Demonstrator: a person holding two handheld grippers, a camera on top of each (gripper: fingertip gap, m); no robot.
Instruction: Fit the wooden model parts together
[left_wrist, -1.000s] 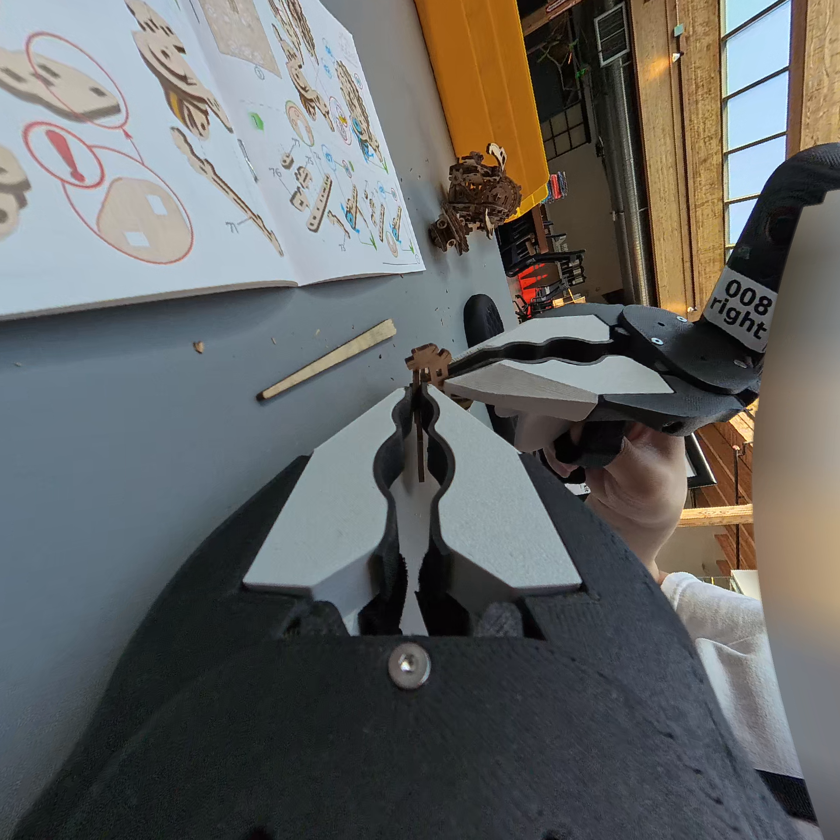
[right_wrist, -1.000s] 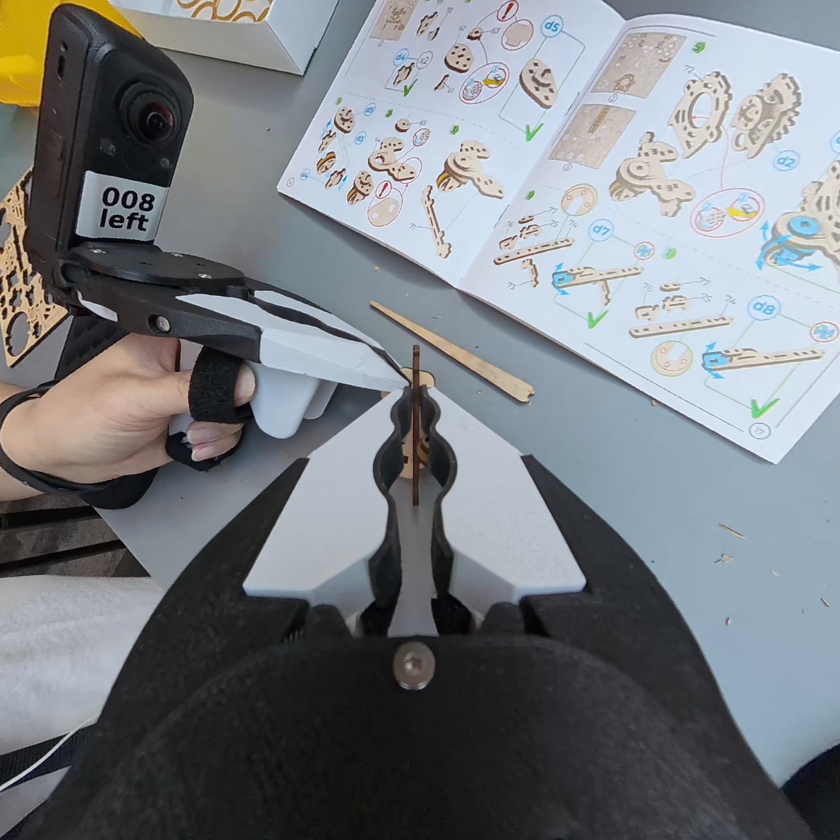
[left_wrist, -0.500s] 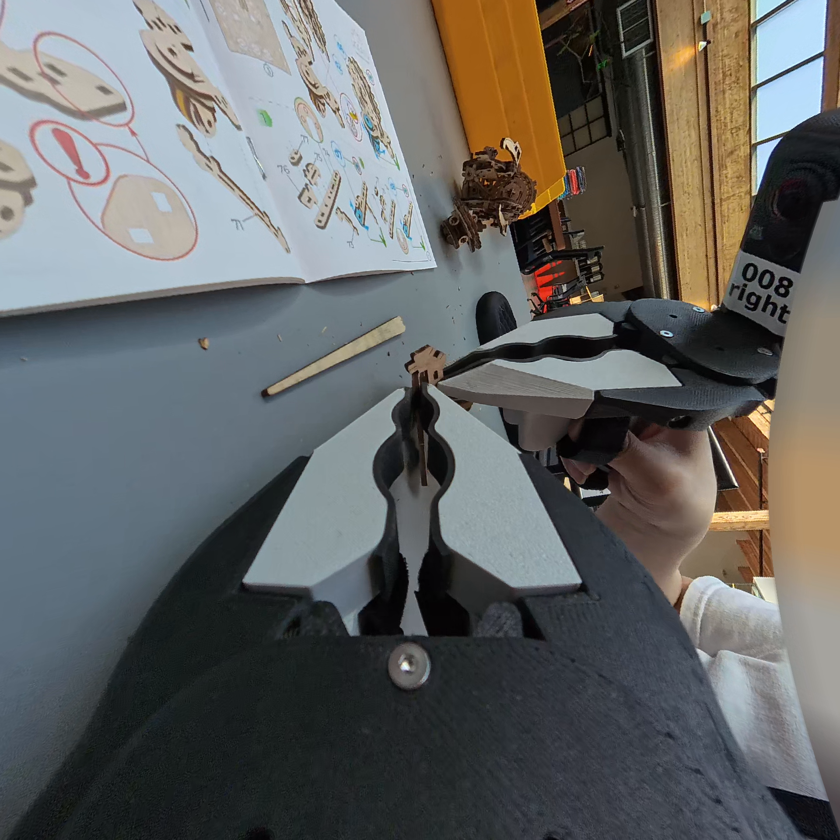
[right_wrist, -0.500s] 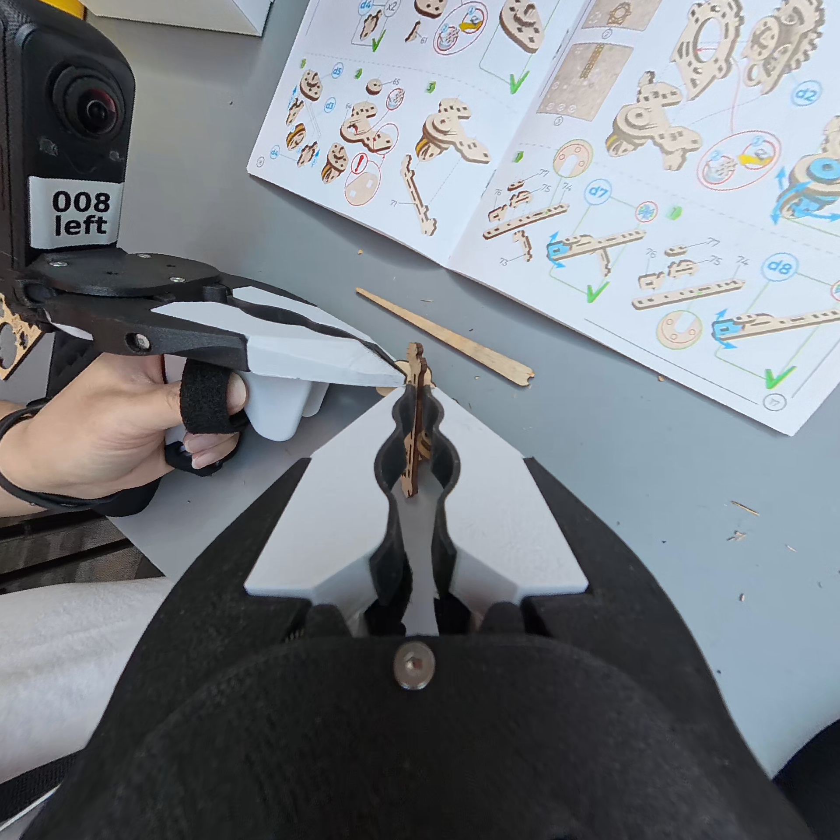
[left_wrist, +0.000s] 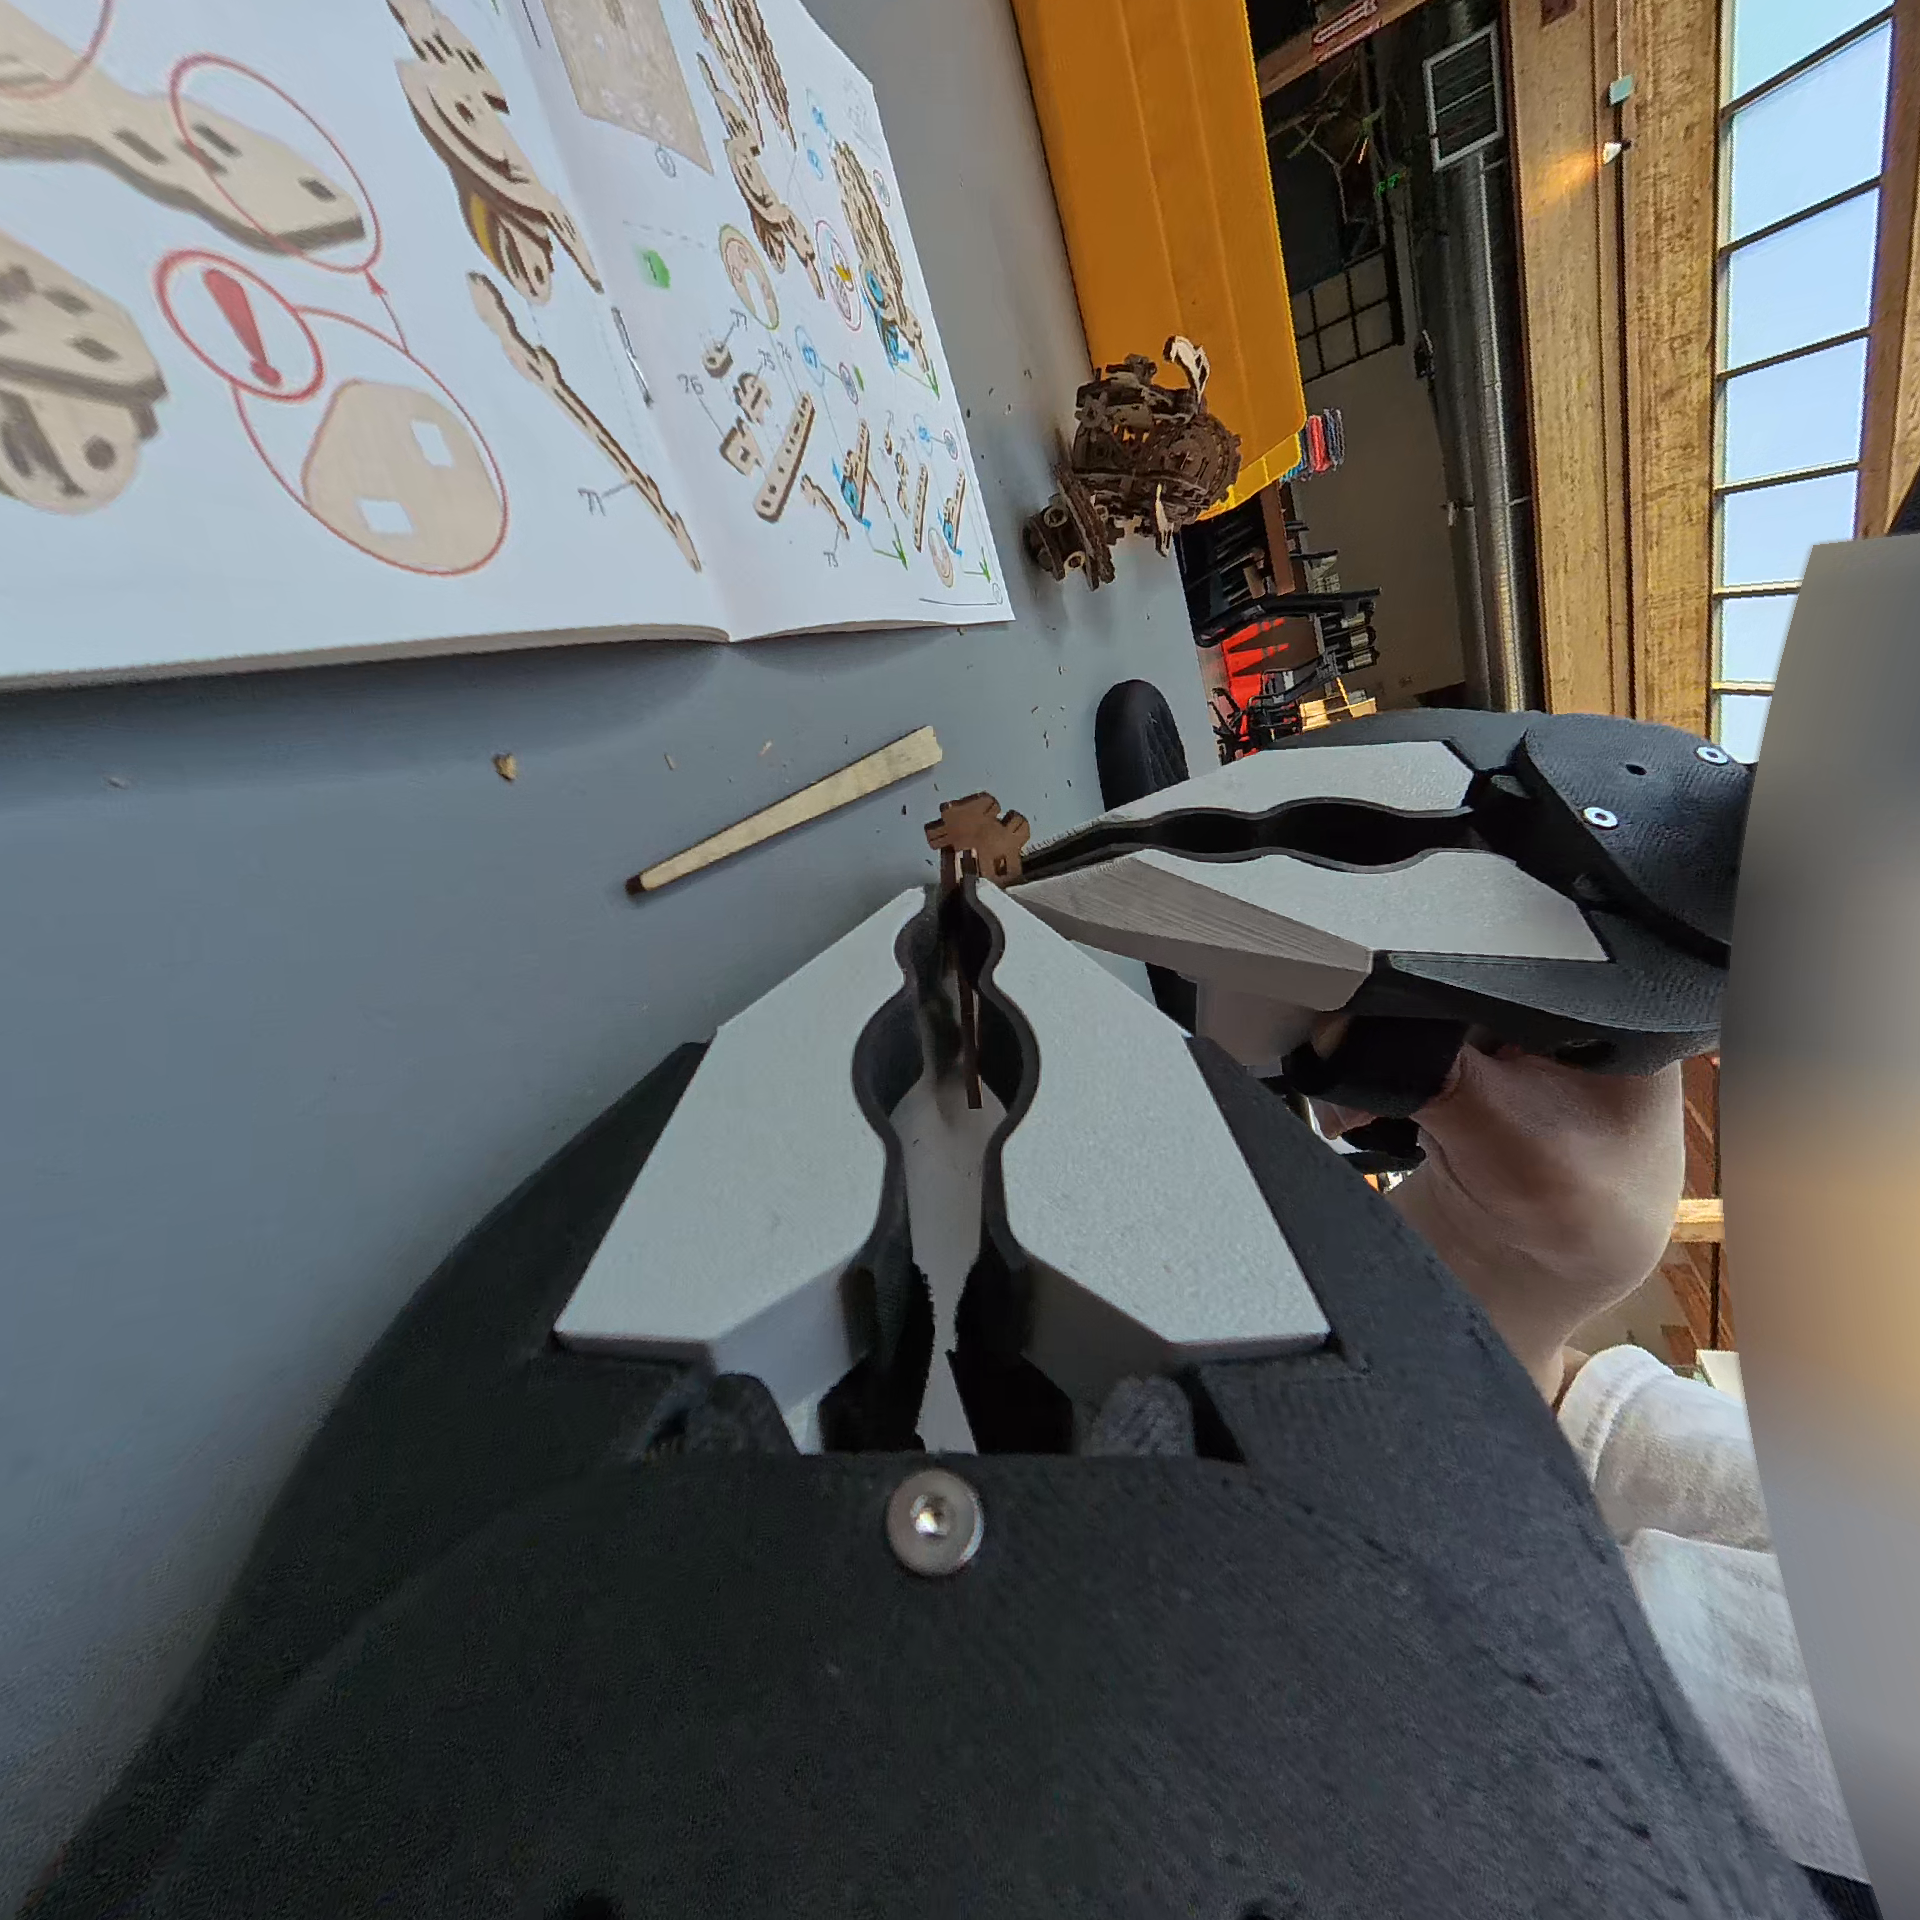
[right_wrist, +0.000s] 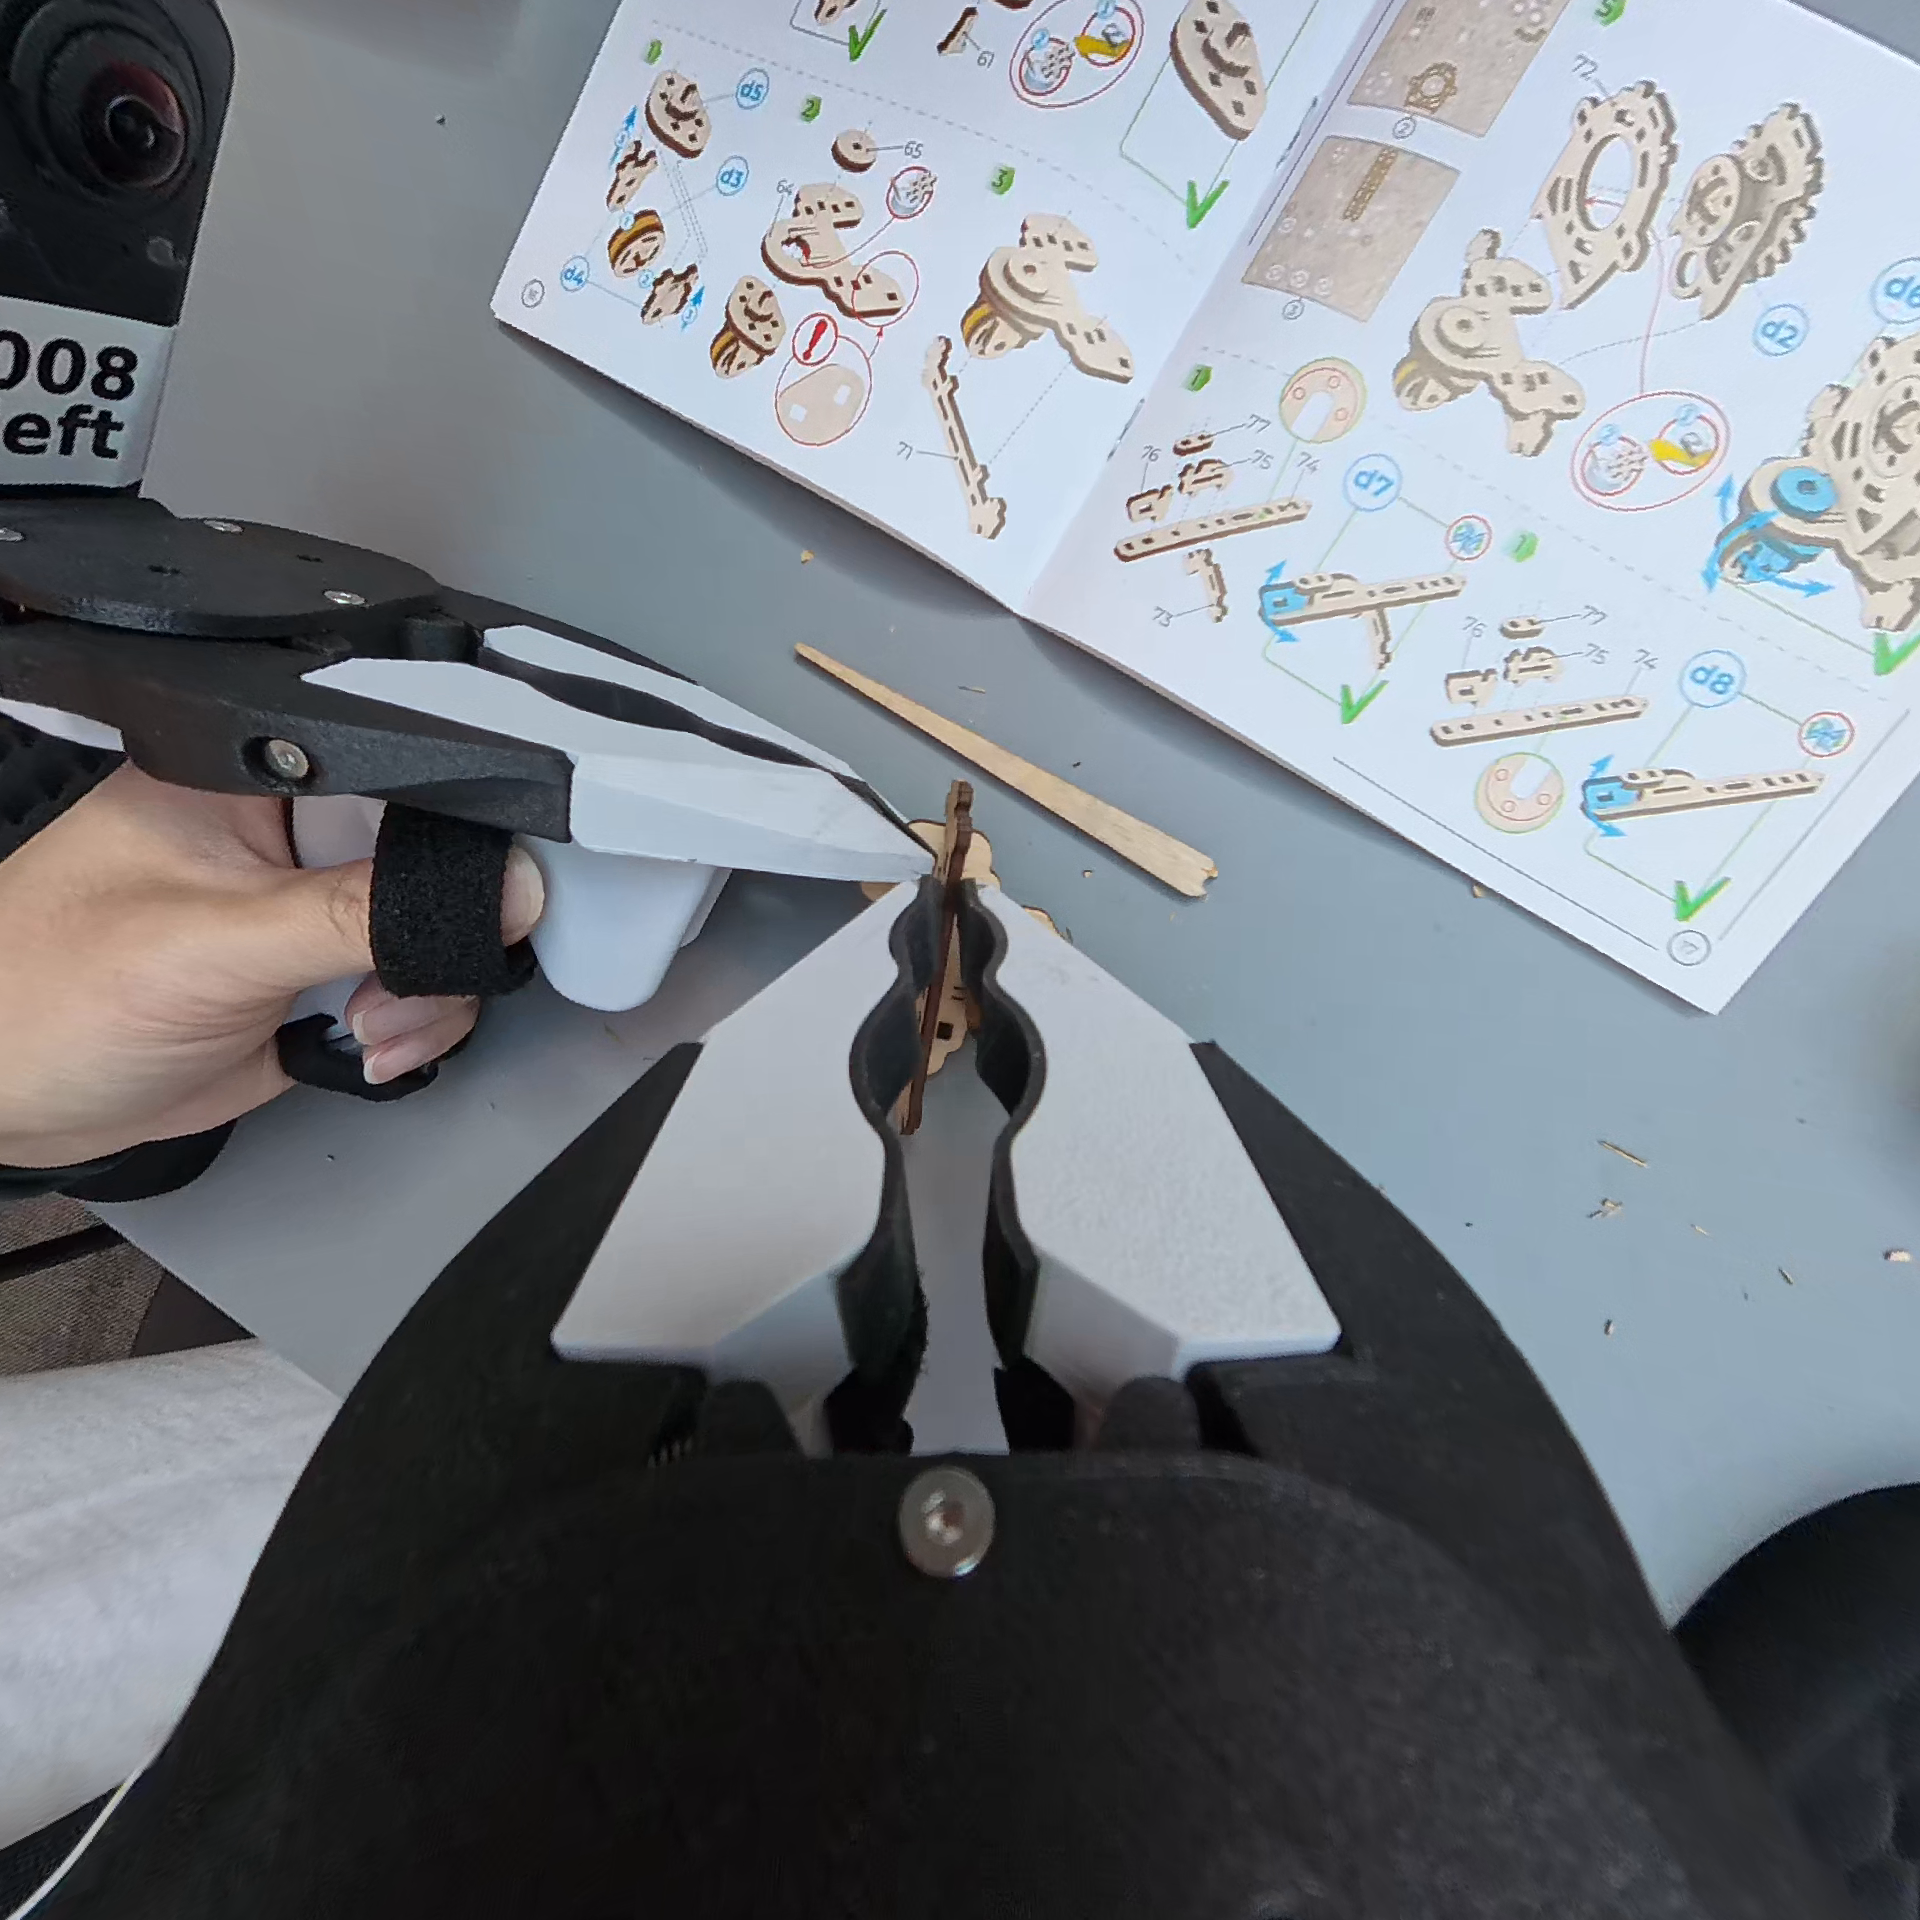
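Two thin brown laser-cut wooden parts meet above the grey desk (right_wrist: 1455, 1091) near its front edge: my left gripper (left_wrist: 954, 896) clamps one slat (left_wrist: 966, 997), my right gripper (right_wrist: 940, 894) clamps the other (right_wrist: 940, 935). Mating step, I judge; next needs slot alignment, gentle push.

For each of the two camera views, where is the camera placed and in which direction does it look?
Left wrist view: sits on the left gripper, looking along its closed fingers over the grey table; the right gripper and the hand holding it enter from the right.
Right wrist view: sits on the right gripper, looking down at the table; the left gripper and its hand enter from the left.
Shared: the small flat wooden model parts at the meeting tips, the tapered pale wooden stick, the open white instruction booklet.
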